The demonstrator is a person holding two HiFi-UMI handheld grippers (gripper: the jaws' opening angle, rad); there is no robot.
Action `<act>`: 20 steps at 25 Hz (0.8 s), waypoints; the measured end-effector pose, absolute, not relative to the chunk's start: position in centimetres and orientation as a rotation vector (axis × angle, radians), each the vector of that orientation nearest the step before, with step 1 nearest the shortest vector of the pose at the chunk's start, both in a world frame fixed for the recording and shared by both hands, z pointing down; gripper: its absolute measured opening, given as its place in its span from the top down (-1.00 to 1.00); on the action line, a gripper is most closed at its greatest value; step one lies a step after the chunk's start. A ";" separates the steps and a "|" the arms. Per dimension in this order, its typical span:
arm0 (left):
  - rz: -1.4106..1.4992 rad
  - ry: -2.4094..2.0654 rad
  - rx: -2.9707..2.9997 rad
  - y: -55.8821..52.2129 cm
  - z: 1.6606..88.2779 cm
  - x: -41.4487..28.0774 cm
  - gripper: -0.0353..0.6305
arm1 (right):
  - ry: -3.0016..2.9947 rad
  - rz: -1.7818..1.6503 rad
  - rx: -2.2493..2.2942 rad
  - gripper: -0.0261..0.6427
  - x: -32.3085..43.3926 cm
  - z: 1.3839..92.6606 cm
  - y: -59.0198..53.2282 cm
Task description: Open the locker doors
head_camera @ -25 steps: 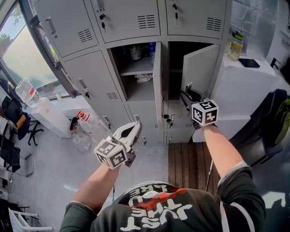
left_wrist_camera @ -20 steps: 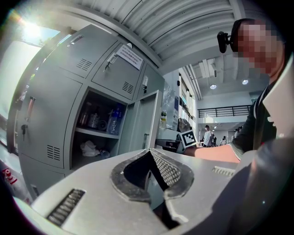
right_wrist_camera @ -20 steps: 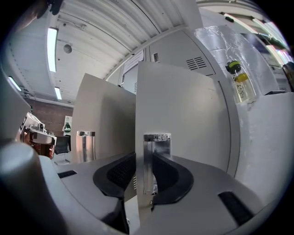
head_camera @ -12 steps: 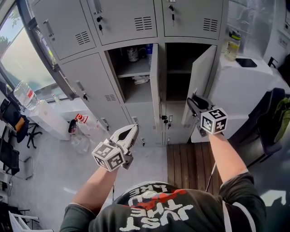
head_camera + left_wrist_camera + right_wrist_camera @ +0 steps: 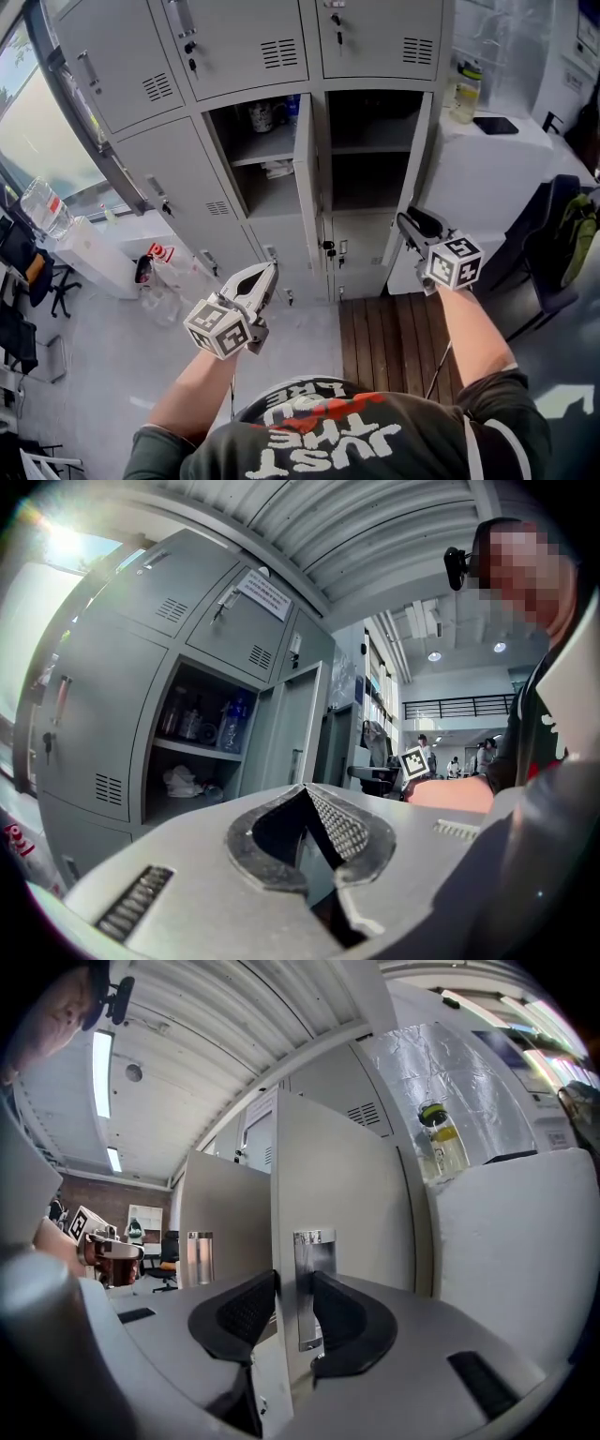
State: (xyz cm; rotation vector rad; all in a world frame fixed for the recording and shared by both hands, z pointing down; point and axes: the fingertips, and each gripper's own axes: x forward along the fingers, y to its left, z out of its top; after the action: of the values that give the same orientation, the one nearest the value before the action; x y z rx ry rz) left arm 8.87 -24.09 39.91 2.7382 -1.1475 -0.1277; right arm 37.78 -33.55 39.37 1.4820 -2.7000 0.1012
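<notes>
Grey steel locker bank [image 5: 234, 47] fills the wall, with a window [image 5: 37, 122] at its left and a wooden floor strip [image 5: 394, 342] below.

Middle row, as I read it: two doors stand open. The left open door [image 5: 305, 178] shows edge-on, with bottles [image 5: 267, 114] on the shelf behind it. The right open door [image 5: 412, 178] is swung out toward the white cabinet [image 5: 487, 169].

My right gripper [image 5: 406, 221]: jaws wide and just been opening, astride that door's free edge beside its handle [image 5: 309, 1260], not clamped.

My left gripper [image 5: 272, 267]: level, apart from the lockers, jaw tips together, holding nothing.
</notes>
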 end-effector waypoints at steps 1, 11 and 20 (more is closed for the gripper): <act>-0.127 -1.145 2.741 -24.1 39.9 9.0 0.89 | -2.696 0.103 1.491 0.49 38.3 39.4 -33.3; -0.134 -1.123 2.749 -23.7 39.9 9.9 0.89 | -2.650 0.115 1.612 0.52 43.3 39.3 -30.8; -0.142 -1.109 2.766 -23.0 39.6 10.7 0.89 | -2.607 0.117 1.675 0.56 46.1 39.3 -29.9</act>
State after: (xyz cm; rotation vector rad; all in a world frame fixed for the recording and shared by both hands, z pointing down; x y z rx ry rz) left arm 10.70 -23.05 39.62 2.7660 -1.1094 -0.1419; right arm 46.06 -29.89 39.33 1.6754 -2.6069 0.1172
